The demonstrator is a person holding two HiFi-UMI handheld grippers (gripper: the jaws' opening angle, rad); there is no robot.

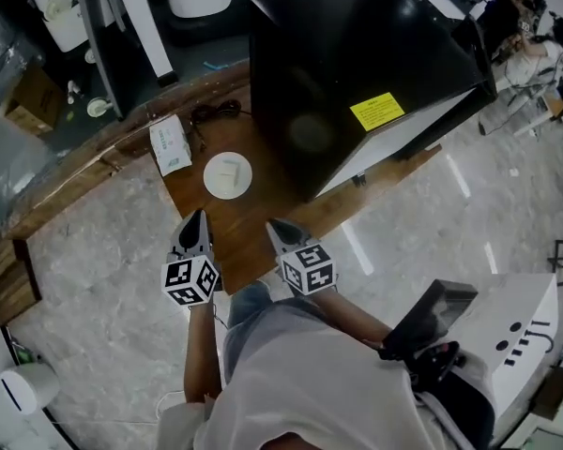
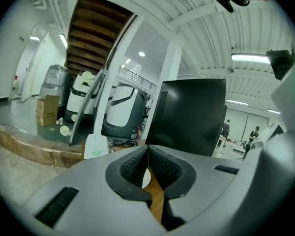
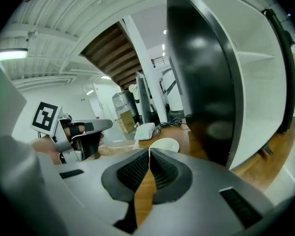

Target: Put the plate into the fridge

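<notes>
Bright ceiling lights, floor (image 1: 422,204) glare, fisheye edges dark, slight blur

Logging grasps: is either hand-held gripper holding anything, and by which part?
Nothing is held: the left hand-held gripper and right hand-held gripper are shut and empty; the plate lies untouched.

Left hand-held gripper (image 1: 198,217) and right hand-held gripper (image 1: 273,224) side by side, jaws together, empty

Left gripper (image 2: 147,147): jaws together, nothing between them. Sliver of white plate (image 2: 145,179) and wooden table (image 2: 157,201) visible behind. Black fridge (image 2: 191,114) ahead; white pack (image 2: 94,145) to the left.
</notes>
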